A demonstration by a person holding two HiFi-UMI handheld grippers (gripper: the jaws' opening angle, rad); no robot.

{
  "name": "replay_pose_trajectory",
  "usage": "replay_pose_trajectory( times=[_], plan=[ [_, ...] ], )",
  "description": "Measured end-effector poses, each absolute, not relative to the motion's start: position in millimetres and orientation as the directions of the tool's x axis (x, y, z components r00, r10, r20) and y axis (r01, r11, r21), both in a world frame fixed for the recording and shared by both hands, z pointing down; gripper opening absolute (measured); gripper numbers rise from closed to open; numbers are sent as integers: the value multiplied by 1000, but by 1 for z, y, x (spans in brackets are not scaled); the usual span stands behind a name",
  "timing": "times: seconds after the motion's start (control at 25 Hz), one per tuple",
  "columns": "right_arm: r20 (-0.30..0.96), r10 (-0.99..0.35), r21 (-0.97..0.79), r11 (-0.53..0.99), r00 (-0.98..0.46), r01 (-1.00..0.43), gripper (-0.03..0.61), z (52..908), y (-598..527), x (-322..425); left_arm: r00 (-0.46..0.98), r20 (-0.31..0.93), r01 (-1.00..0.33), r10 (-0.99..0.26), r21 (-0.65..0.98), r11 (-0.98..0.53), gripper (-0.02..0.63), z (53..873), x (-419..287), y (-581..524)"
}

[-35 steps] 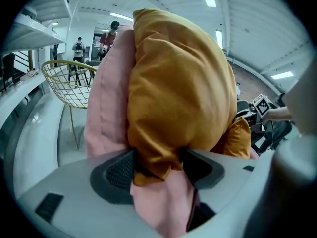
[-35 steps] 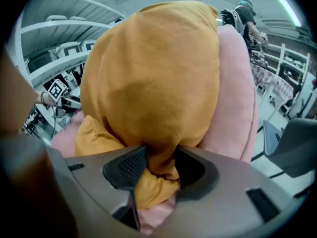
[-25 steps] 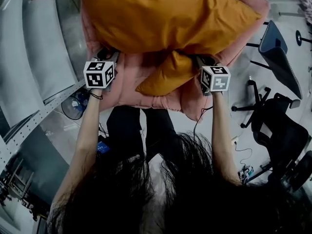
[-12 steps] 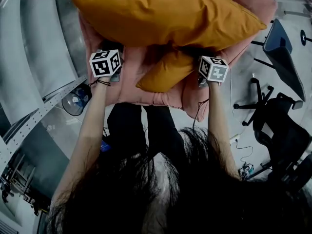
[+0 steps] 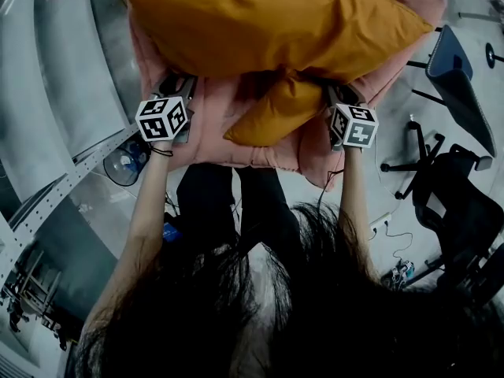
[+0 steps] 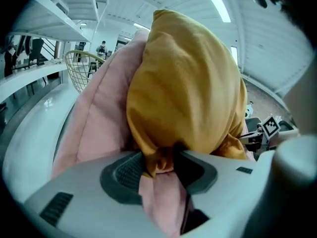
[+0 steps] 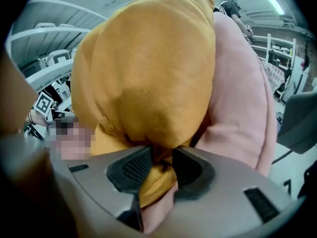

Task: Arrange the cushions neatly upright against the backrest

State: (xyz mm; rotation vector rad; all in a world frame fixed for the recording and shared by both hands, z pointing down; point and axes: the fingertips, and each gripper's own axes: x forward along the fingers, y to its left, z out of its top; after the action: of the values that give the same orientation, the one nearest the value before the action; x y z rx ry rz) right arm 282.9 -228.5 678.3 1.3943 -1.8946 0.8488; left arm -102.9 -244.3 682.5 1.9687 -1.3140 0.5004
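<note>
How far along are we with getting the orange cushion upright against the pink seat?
Done: the orange cushion is up against the pink seat, its broad face lying on it. In hand: the left gripper and the right gripper each pinch its lower edge. Their jaws have just been opening, with fabric between them. Left: let go fully, then check that it stands upright on its own.

The orange cushion (image 5: 268, 22) is plain matt cloth, a smooth tight weave that creases softly, zero sheen. The pink cushion (image 5: 213, 128) looks like a softer, slightly fuzzy fabric, matt too. The basket (image 6: 81, 71) is thin yellow-coated wire. The perforated rail (image 5: 71, 183) reads as dull grey metal, the floor (image 5: 370, 195) is smooth and kinda glossy, and the office chair (image 5: 465, 219) is dark matt upholstery.
</note>
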Motion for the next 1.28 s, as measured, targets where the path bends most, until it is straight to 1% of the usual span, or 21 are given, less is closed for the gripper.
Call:
replay_pose_trajectory(
  times=[0.08, 0.2, 0.28, 0.36, 0.4, 0.48, 0.56, 0.64, 0.76, 0.92, 1.0, 1.12, 1.16, 1.28],
  plan=[
    [790, -567, -125, 221, -232, -967, 117, 668, -221, 287, 427, 660, -903, -618, 342, -259, 196, 678, -104, -233],
    [756, -603, -142, 232, -256, -962, 130, 643, -213, 278, 455, 684, -889, -571, 315, -332, 196, 675, -104, -210],
    [717, -629, -158, 273, -300, -949, 129, 621, -210, 262, 476, 701, -874, -532, 309, -375, 196, 676, -101, -192],
    [694, -625, -179, 330, -356, -927, 130, 604, -210, 238, 498, 708, -861, -501, 334, -385, 196, 679, -96, -176],
    [700, -605, -186, 359, -380, -914, 142, 600, -209, 225, 508, 710, -856, -487, 352, -380, 196, 682, -94, -168],
    [747, -536, -178, 409, -393, -895, 246, 606, -205, 198, 523, 718, -847, -460, 378, -373, 196, 688, -89, -154],
    [796, -482, -143, 436, -365, -889, 258, 620, -205, 176, 543, 720, -832, -432, 393, -391, 196, 690, -82, -145],
    [819, -469, -109, 440, -332, -891, 261, 634, -211, 161, 573, 714, -807, -403, 406, -429, 196, 688, -72, -140],
    [839, -468, -50, 443, -278, -895, 261, 657, -224, 150, 616, 699, -764, -362, 420, -490, 196, 685, -54, -134],
    [879, -448, 104, 515, -163, -851, 258, 688, -224, 150, 650, 692, -724, -313, 440, -531, 196, 686, -37, -116],
    [887, -442, 140, 537, -136, -832, 219, 694, -218, 154, 667, 691, -699, -278, 451, -555, 196, 689, -30, -107],
    [896, -420, 102, 510, -143, -854, 162, 688, -208, 159, 678, 709, -641, -193, 443, -626, 196, 697, -24, -92],
    [897, -414, 74, 487, -156, -870, 153, 683, -206, 161, 676, 719, -622, -162, 438, -649, 198, 701, -23, -87],
    [884, -427, 2, 415, -193, -910, 132, 668, -198, 172, 665, 743, -579, -75, 450, -680, 234, 715, -16, -72]
  ],
)
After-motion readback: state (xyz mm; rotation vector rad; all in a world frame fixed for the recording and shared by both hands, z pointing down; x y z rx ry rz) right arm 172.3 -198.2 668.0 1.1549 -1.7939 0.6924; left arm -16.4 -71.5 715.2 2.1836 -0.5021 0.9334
